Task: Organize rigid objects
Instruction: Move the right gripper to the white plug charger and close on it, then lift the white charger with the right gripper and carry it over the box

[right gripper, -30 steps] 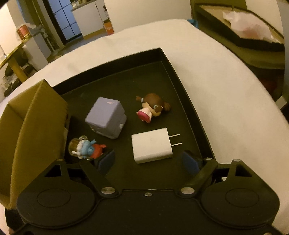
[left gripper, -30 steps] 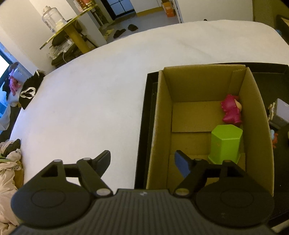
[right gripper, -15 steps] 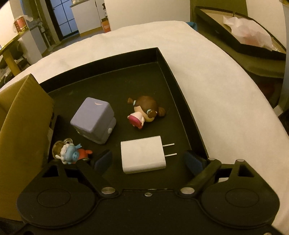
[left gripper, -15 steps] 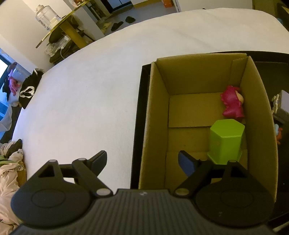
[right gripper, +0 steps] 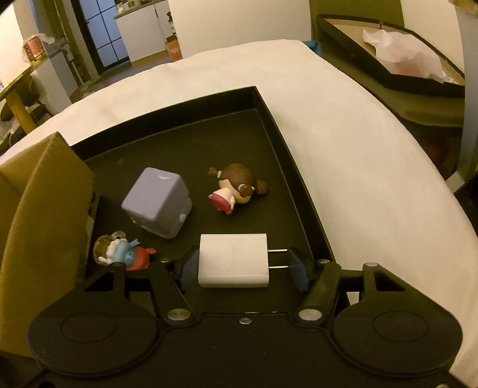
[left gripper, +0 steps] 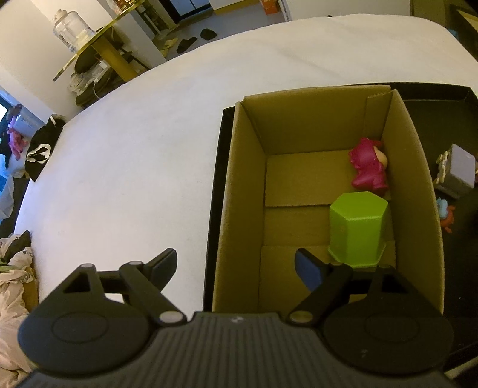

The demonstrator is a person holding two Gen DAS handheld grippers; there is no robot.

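A white charger (right gripper: 233, 259) lies on the black tray (right gripper: 294, 179), and my right gripper (right gripper: 242, 265) is closing on it lengthwise. One pad is at its flat end, the other at the prong tips. Beyond it lie a purple cube (right gripper: 156, 203), a brown-haired doll (right gripper: 236, 188) and a small blue figure (right gripper: 122, 253). In the left wrist view, the cardboard box (left gripper: 239, 209) holds a green hexagonal block (left gripper: 357, 226) and a pink figure (left gripper: 369, 167). My left gripper (left gripper: 236, 265) hangs open and empty above the box's left wall.
The tray and box sit on a white table (left gripper: 134, 149). A second dark tray with crumpled paper (right gripper: 403, 56) stands at the back right. A yellow side table with a glass jar (left gripper: 71, 27) and piled clothes (left gripper: 12, 268) lie off to the left.
My right gripper's fingers have drawn in from wide apart around the charger until they meet its two ends. The left gripper has stayed open over the box.
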